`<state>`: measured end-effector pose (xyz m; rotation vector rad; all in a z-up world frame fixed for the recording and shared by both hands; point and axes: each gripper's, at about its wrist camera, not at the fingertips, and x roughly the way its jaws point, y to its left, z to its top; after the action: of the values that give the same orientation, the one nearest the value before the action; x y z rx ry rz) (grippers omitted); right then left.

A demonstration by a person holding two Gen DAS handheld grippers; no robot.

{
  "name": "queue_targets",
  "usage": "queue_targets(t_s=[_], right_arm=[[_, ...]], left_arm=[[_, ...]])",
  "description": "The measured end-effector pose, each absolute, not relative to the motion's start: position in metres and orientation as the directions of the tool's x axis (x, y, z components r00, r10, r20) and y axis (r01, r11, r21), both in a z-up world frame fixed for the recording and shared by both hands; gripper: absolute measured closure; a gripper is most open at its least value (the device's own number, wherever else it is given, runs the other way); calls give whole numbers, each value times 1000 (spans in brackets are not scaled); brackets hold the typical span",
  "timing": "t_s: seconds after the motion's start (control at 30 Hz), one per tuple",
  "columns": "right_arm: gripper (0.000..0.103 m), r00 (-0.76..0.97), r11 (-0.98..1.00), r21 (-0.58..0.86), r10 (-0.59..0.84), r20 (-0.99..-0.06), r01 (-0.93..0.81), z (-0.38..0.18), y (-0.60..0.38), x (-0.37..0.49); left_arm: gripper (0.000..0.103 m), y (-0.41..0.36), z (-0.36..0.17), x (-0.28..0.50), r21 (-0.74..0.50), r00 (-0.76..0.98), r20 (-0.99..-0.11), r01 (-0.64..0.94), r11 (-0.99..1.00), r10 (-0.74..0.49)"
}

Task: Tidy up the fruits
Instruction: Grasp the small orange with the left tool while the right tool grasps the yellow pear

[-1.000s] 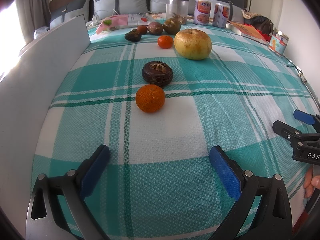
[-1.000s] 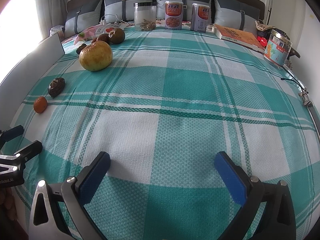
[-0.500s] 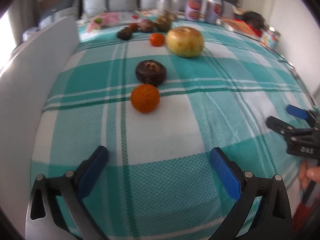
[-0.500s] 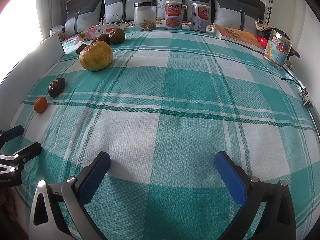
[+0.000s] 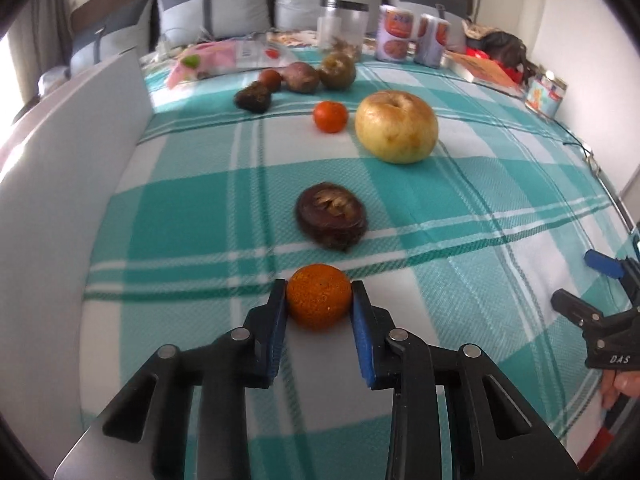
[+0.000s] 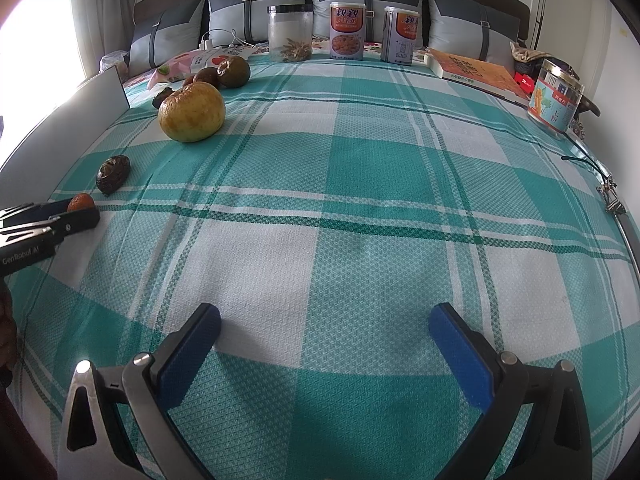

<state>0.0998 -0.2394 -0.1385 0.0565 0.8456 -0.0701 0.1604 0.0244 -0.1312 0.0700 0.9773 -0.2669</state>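
Note:
My left gripper (image 5: 319,300) is shut on the near orange (image 5: 319,297), which rests on the checked bedspread (image 5: 460,216); it also shows in the right wrist view (image 6: 80,202). Beyond it lie a dark brown fruit (image 5: 331,221), a small orange (image 5: 330,117), a large yellow apple-like fruit (image 5: 396,126) and several dark fruits (image 5: 298,78) at the back. My right gripper (image 6: 324,330) is open and empty over the bedspread's near middle, and shows at the right edge of the left wrist view (image 5: 592,300).
A white board (image 5: 60,184) stands along the left edge of the bed. A glass jar (image 6: 290,34), two cans (image 6: 347,32), a book (image 6: 476,70) and a tin (image 6: 556,96) stand at the back and right. Grey pillows (image 6: 248,8) line the headboard.
My left gripper moved forward to the near orange and closed on it. The right gripper has stayed still and open.

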Motion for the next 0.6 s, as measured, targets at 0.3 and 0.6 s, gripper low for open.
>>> queue_targets(t_s=[0.3, 0.6], right_arm=[[0, 662, 996, 24, -39, -748, 85, -139, -239, 100], [0, 620, 997, 10, -43, -783, 81, -136, -238, 106]], left_arm=[[73, 80, -130, 105, -63, 570, -809, 161, 985, -145], [15, 91, -134, 96, -98, 573, -802, 153, 983, -169]])
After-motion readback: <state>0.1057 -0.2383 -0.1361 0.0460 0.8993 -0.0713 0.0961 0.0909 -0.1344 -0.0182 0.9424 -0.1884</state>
